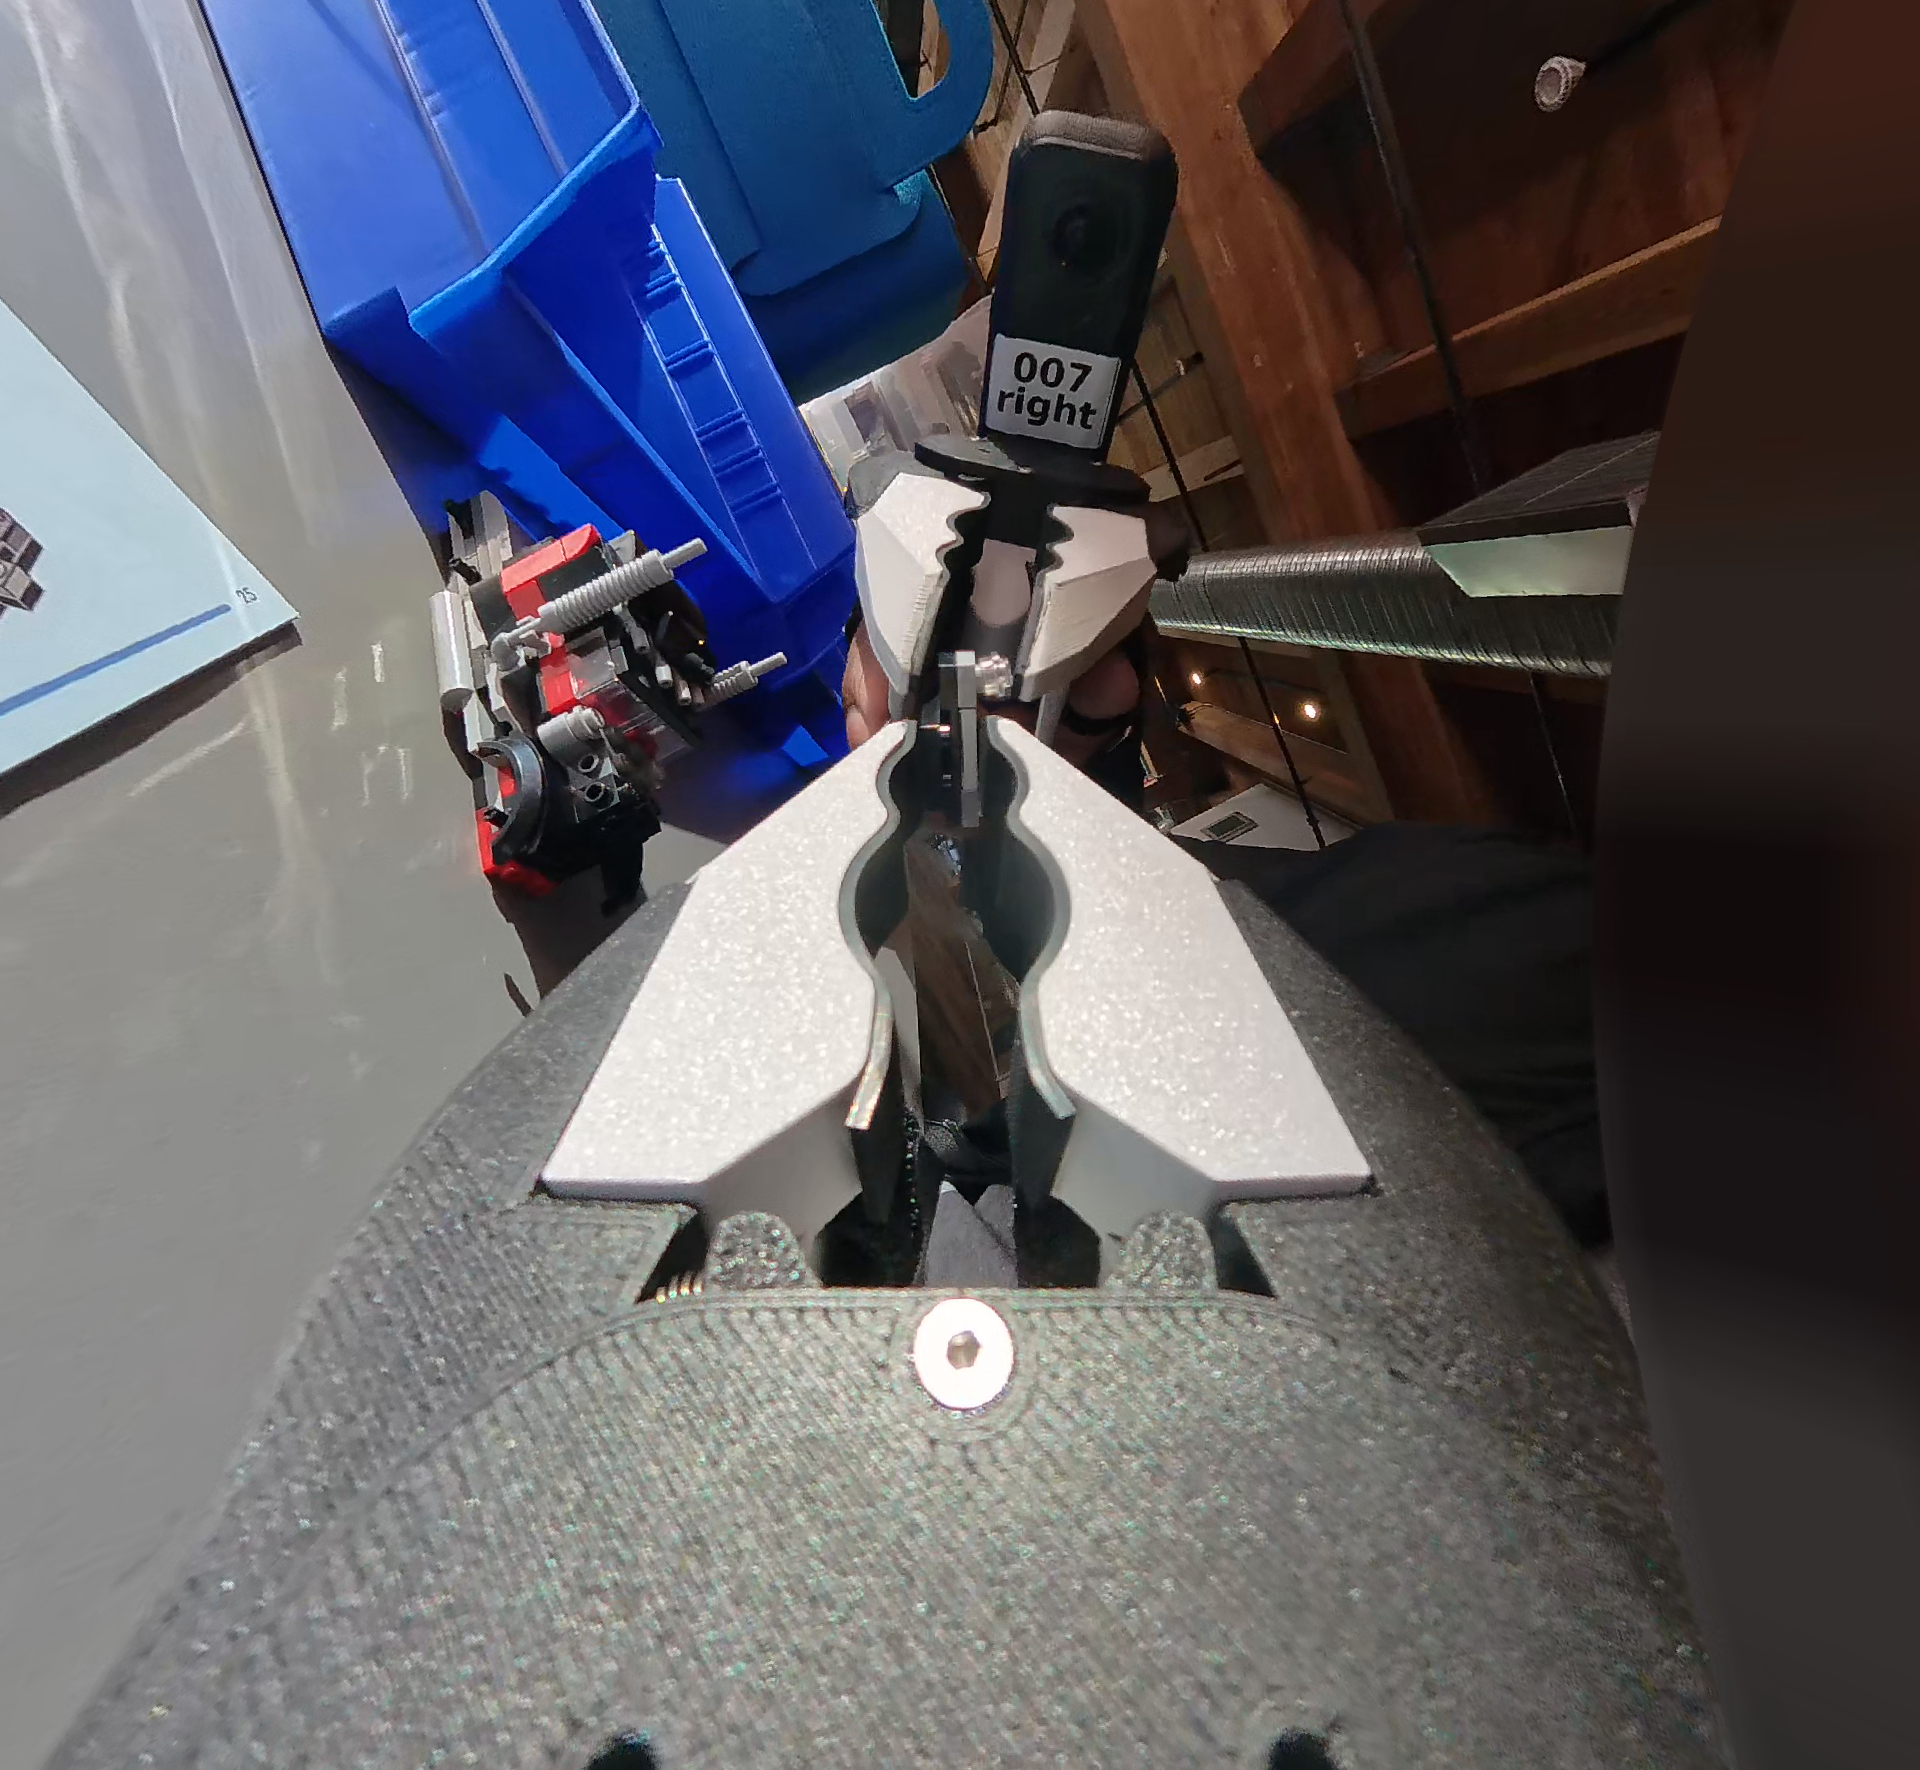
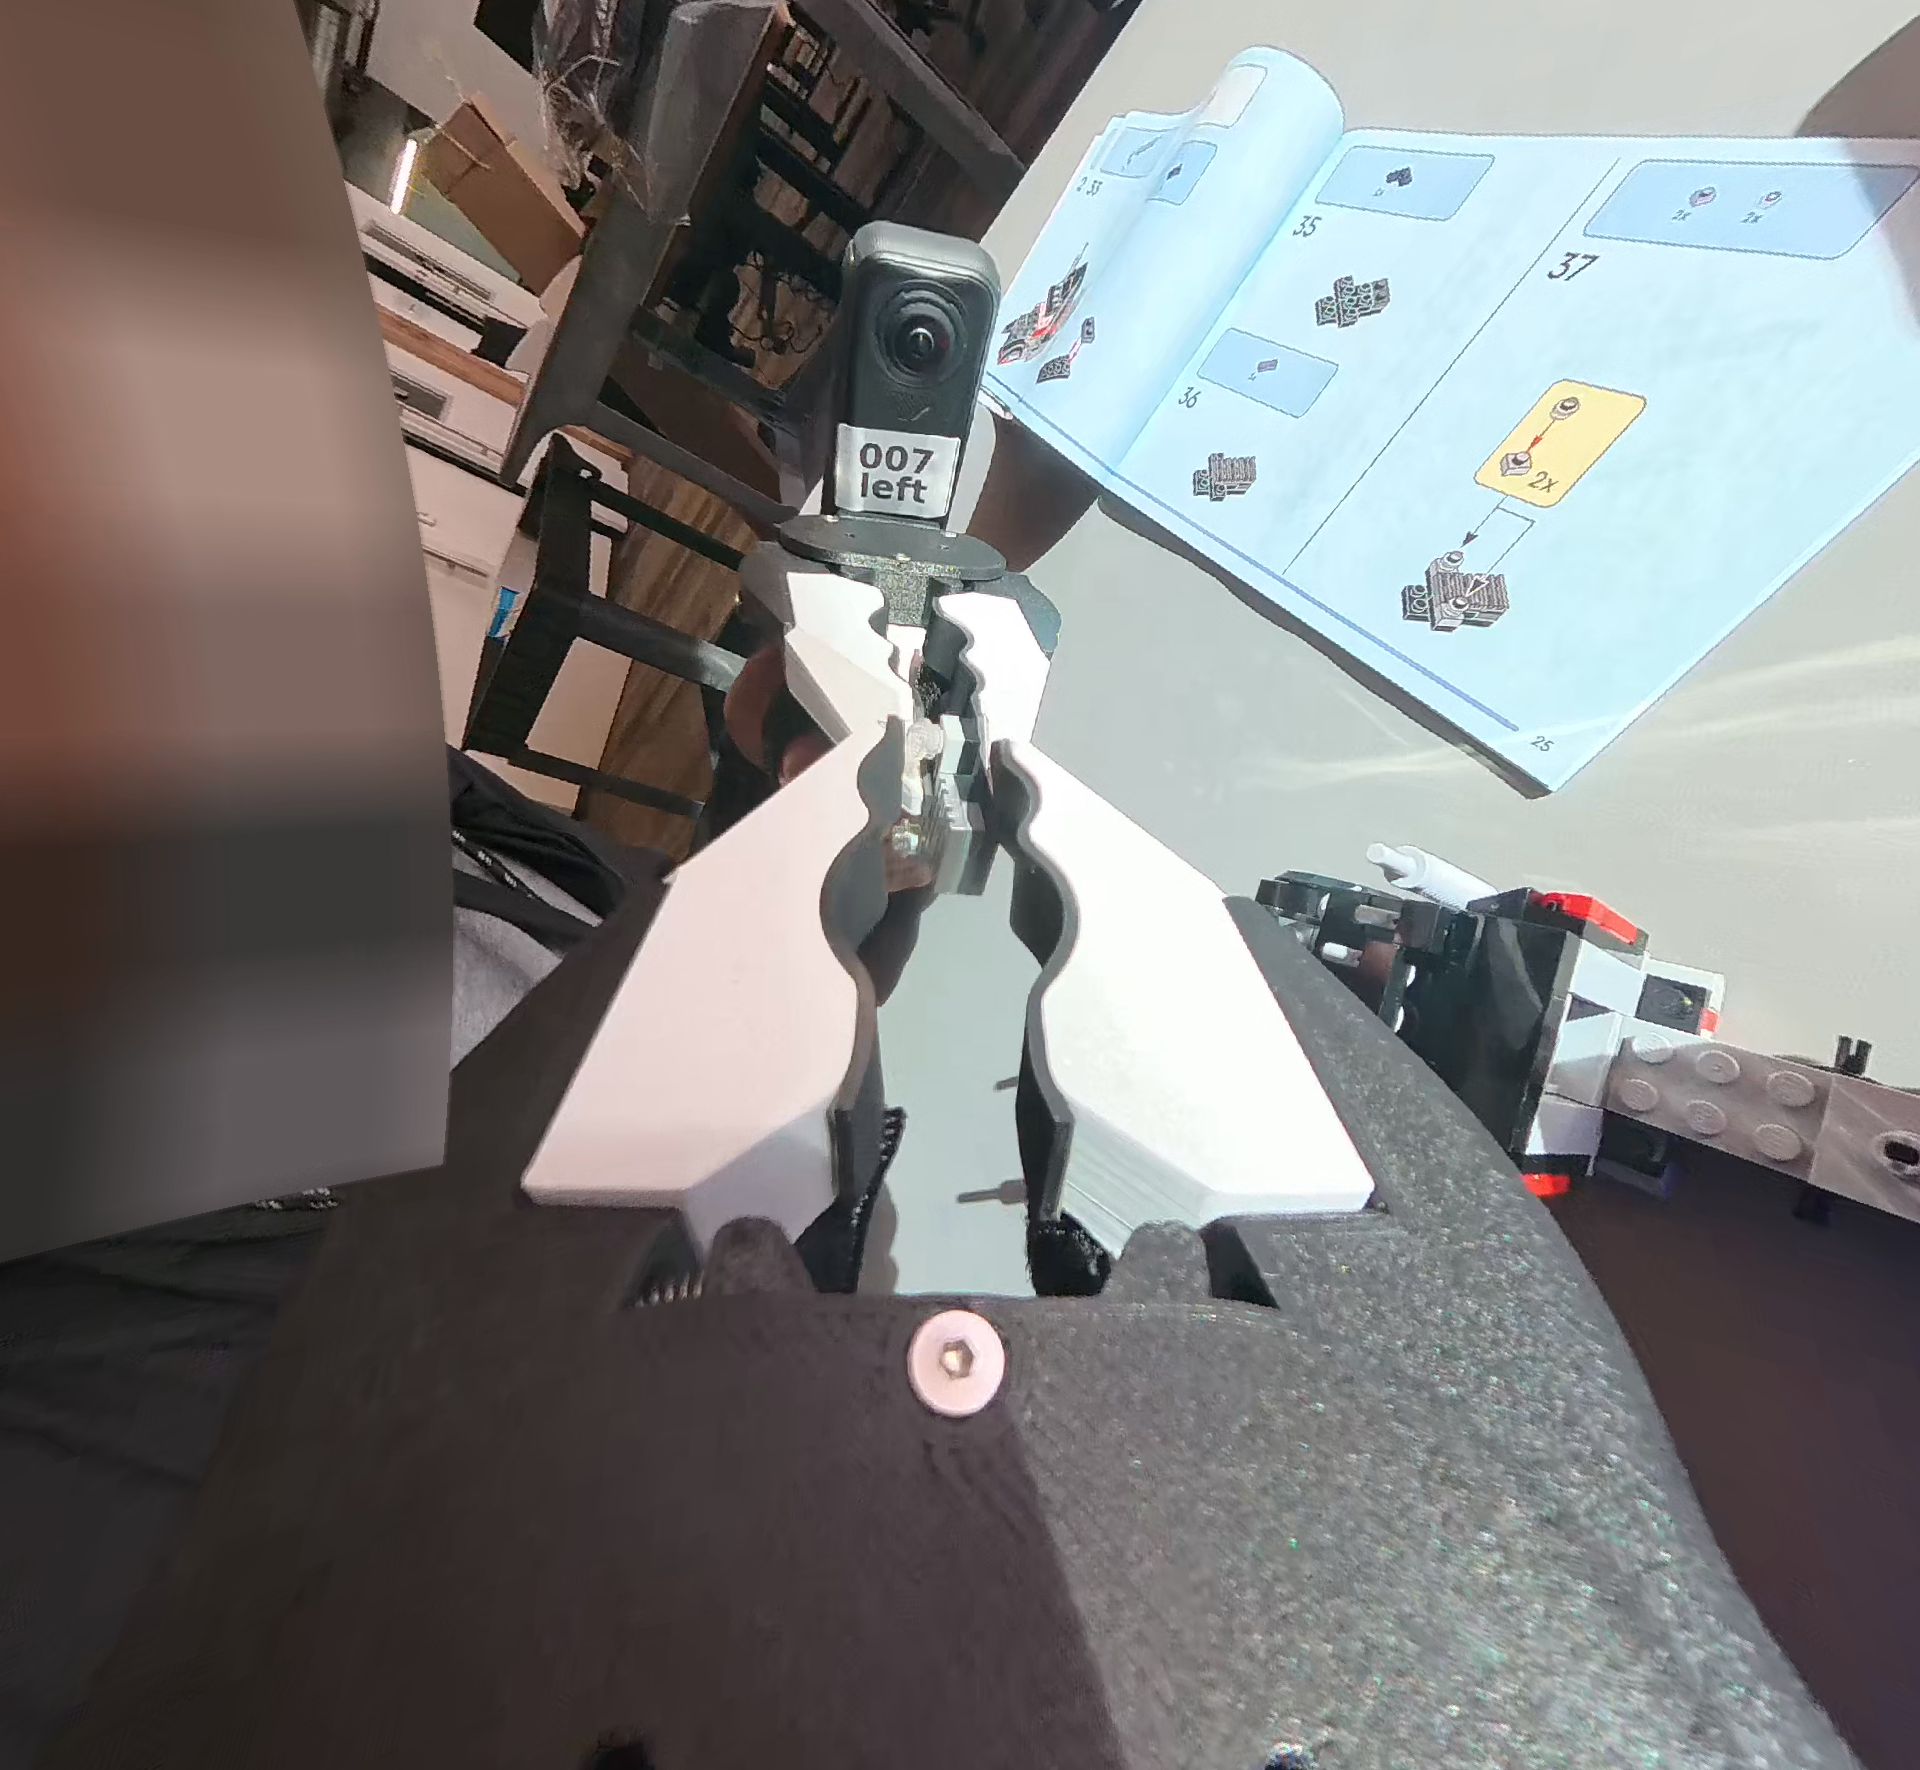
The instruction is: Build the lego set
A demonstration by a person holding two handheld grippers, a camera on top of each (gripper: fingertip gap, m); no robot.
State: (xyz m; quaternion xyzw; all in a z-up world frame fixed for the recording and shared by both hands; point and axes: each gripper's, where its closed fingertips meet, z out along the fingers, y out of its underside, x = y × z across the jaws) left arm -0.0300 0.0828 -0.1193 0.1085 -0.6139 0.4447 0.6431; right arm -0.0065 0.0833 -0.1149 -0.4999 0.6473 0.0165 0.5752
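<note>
A small grey lego sub-assembly (image 1: 961, 759) hangs in the air between both grippers, which meet tip to tip. My left gripper (image 1: 954, 735) is closed on its near end. My right gripper (image 1: 971, 666) pinches the far end, where a pale round stud sticks out sideways. In the right wrist view the sub-assembly (image 2: 961, 821) lies between my right gripper's tips (image 2: 938, 752), with a clear round piece (image 2: 920, 744) on its side, and the left gripper (image 2: 920, 718) is just beyond. The larger red, black and grey model (image 1: 561, 681) lies on the grey table (image 1: 208, 1045).
The open instruction booklet (image 2: 1455, 370) lies on the table, its corner showing in the left wrist view (image 1: 104, 598). Blue plastic bins (image 1: 499, 193) stand behind the model (image 2: 1507, 982). A grey studded plate (image 2: 1714, 1107) lies beside the model. Dark chairs and wooden shelves are beyond the table. Left and right tips are no more than a few centimetres apart.
</note>
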